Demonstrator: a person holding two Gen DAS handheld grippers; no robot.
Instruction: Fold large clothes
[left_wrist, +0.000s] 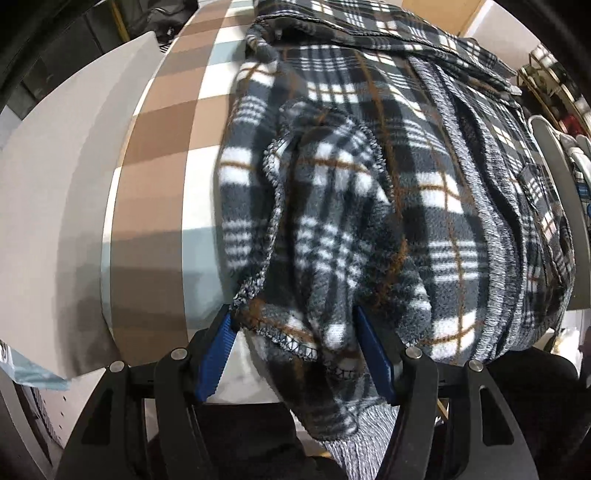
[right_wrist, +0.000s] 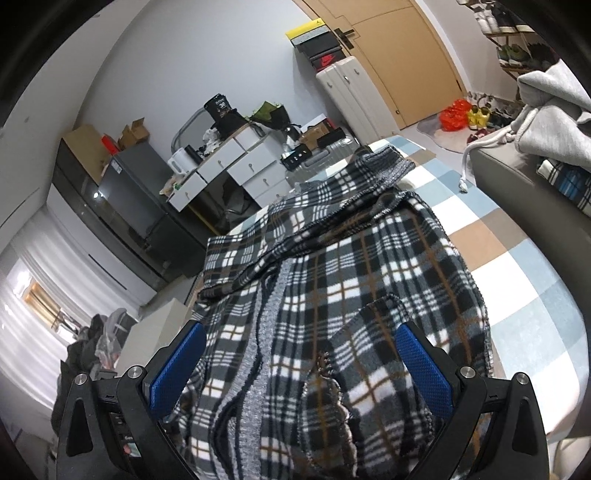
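A large fleece garment in black, white and grey plaid with brown lines lies crumpled on a bed with a brown, white and pale blue checked sheet. My left gripper points steeply down at the bed's near edge. Its blue pads are shut on a thick bunch of the garment's stitched hem. In the right wrist view the same garment spreads away over the sheet. My right gripper hovers over its near part with the pads wide apart and open.
A pale panel runs along the bed's left side. A grey hoodie is piled on a grey seat to the right. Beyond the bed stand white drawers, a white suitcase and a wooden door.
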